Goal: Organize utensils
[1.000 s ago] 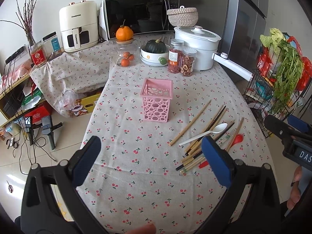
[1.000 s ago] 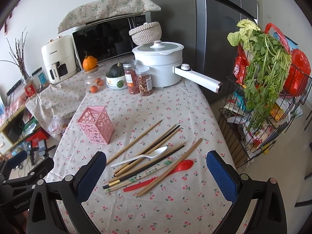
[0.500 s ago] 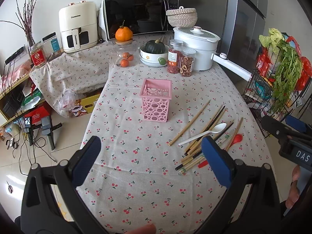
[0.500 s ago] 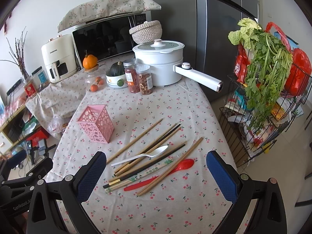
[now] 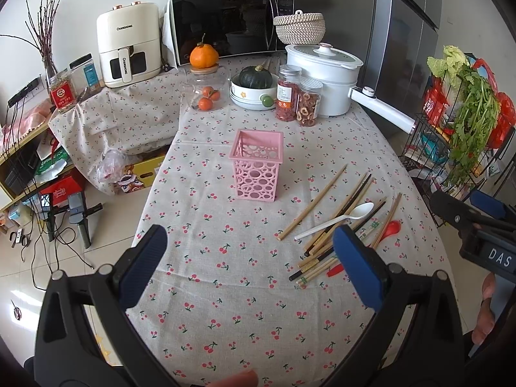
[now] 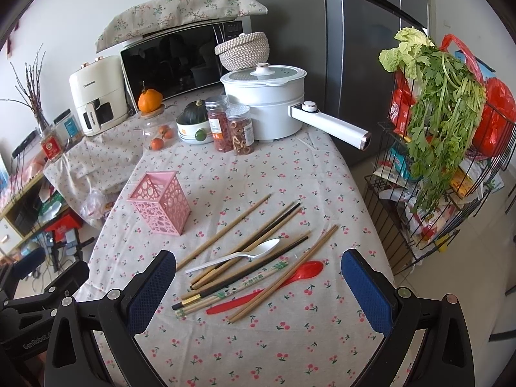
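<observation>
A pink perforated utensil holder stands upright and empty-looking mid-table; it also shows in the right wrist view. Right of it lie several chopsticks, a white plastic spoon and a red spoon in a loose pile; the pile also shows in the left wrist view. My left gripper is open and empty, above the near table, before the holder. My right gripper is open and empty, hovering over the near end of the pile.
The table has a cherry-print cloth. At the back stand two jars, a white pot with a long handle, a bowl with a squash and a microwave. A wire rack with greens stands right.
Both views have shifted only slightly; the right gripper has edged a little closer to the utensil pile. Nothing was grasped or moved.
</observation>
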